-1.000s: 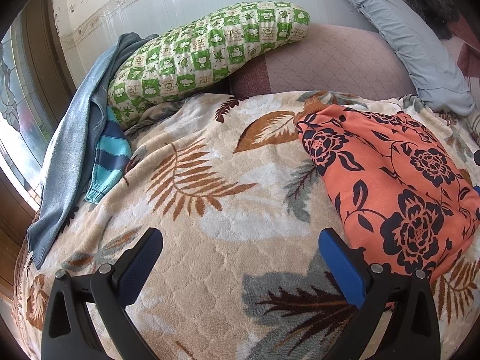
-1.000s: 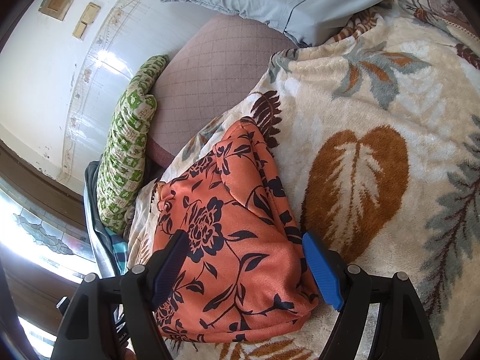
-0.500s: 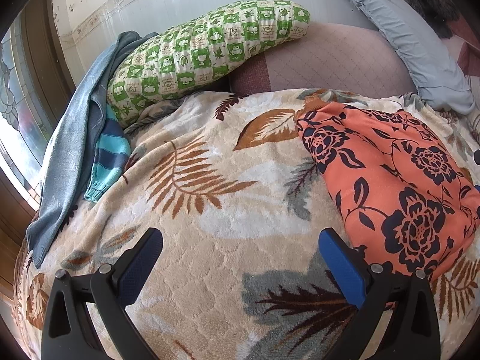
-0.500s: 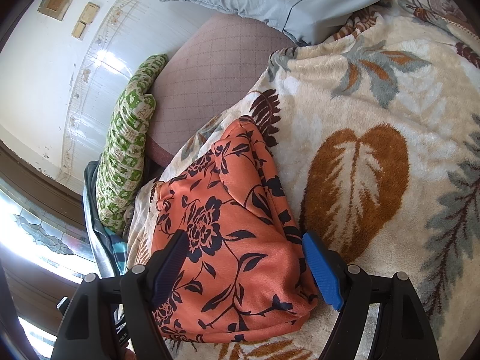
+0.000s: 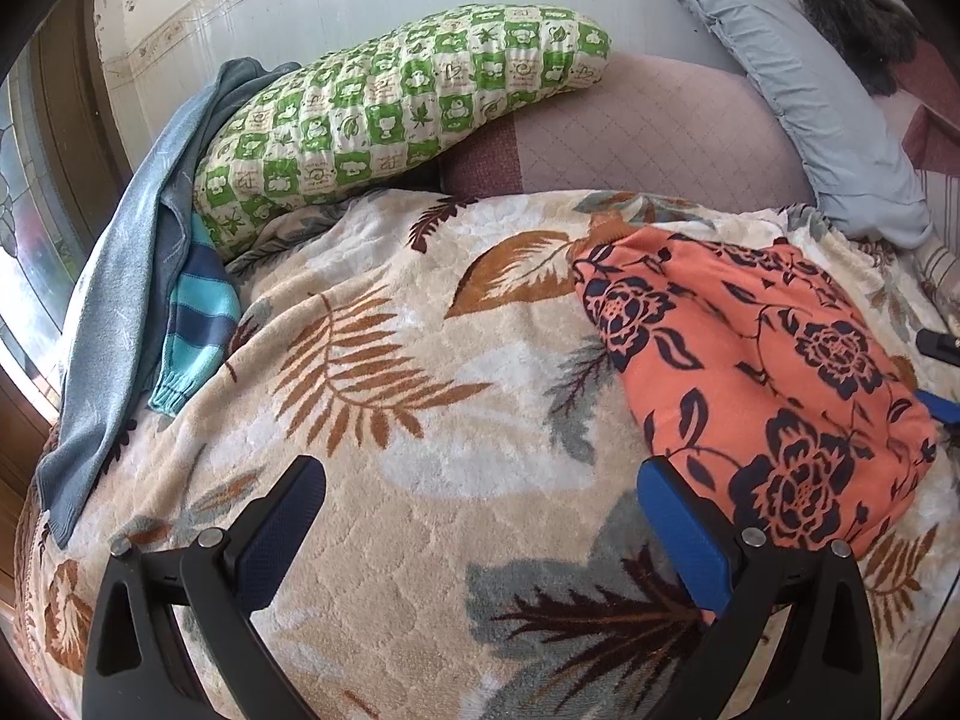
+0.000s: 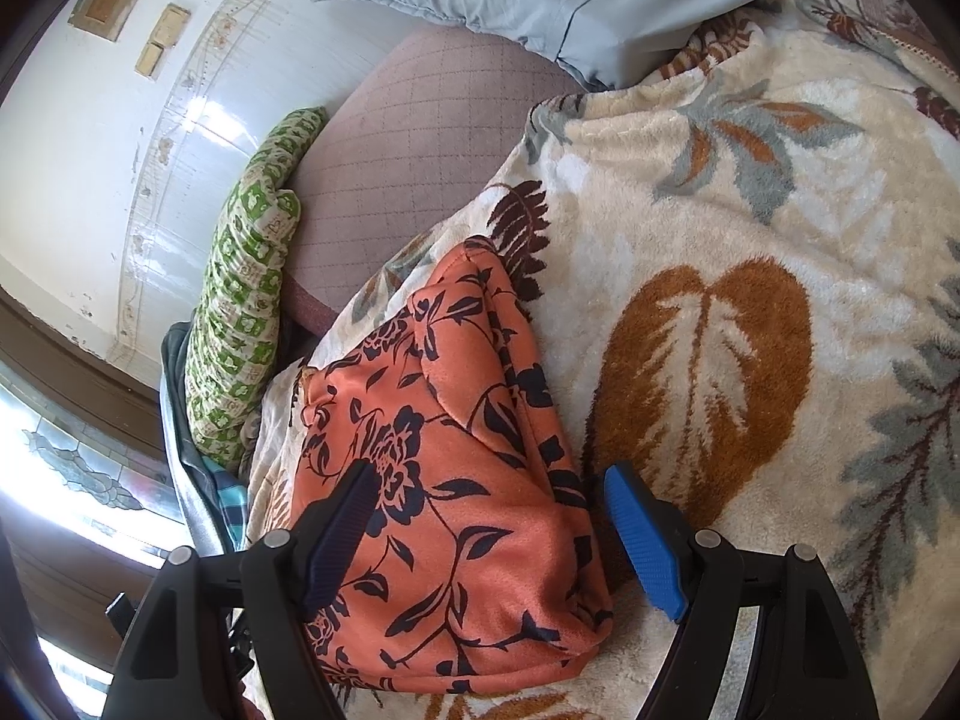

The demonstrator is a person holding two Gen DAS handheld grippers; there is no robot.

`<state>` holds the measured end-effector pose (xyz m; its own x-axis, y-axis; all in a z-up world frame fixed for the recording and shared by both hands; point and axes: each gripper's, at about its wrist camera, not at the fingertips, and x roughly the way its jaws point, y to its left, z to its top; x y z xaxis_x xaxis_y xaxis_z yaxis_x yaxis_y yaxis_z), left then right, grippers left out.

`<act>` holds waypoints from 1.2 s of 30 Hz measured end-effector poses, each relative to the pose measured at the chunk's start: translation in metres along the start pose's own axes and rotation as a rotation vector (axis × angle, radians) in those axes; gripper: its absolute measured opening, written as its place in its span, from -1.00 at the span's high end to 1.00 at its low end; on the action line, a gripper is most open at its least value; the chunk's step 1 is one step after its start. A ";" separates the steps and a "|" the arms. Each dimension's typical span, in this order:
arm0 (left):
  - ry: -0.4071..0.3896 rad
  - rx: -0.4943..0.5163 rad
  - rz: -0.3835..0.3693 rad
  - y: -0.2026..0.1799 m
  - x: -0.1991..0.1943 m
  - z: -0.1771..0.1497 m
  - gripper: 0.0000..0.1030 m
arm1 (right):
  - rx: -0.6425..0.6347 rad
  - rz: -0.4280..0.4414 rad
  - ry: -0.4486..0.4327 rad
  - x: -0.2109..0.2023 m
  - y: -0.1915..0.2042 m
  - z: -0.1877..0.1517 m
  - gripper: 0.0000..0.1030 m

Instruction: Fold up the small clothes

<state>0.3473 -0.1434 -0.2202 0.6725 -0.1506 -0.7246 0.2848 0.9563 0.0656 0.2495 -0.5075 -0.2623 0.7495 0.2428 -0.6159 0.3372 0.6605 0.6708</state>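
The left gripper (image 5: 480, 510) hangs over a fleecy cream blanket (image 5: 420, 420) printed with brown and grey leaves. Its two fingers stand wide apart with only blanket showing between them; it holds nothing. The lower parts of both fingers run out of the bottom edge of the left wrist view.

The right gripper (image 6: 492, 507) is also spread wide and grips nothing. Its dark finger (image 6: 339, 534) overlaps the orange garment in the picture, while its blue finger (image 6: 645, 540) sits just past the garment's right edge, above the blanket. Whether either finger touches the cloth cannot be told.

The task's thing, an orange garment with dark navy flowers (image 6: 444, 480), lies folded into a compact, roughly triangular bundle on the blanket. In the right wrist view its near end fills the gap between the fingers. In the left wrist view it lies just to the right of the left gripper's blue finger, apart from the open gap.

Farther off, a green and white checked pillow (image 5: 396, 120) leans by the tiled wall. A grey-blue garment (image 5: 120, 276) and a teal striped sleeve (image 5: 198, 324) lie partly tucked under it, their full shapes hidden. A pale blue pillow (image 5: 822, 114) sits at the back right, and a dark fuzzy object (image 5: 858, 24) behind it is too cut off to identify.
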 end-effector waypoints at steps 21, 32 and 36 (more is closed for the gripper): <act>0.264 -0.127 -0.498 -0.053 0.080 0.014 -1.00 | 0.019 0.105 0.202 0.069 -0.014 0.030 -0.61; 0.254 -0.202 -0.597 -0.056 0.084 0.010 -0.40 | -0.069 0.070 0.215 0.086 0.028 0.001 -0.07; 0.227 -0.238 -0.605 -0.044 0.077 0.013 -0.01 | -0.116 0.062 0.167 0.072 0.051 -0.002 0.08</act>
<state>0.3956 -0.2005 -0.2695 0.2749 -0.6439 -0.7140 0.3899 0.7535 -0.5294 0.3201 -0.4547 -0.2733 0.6584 0.3935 -0.6416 0.2186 0.7158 0.6633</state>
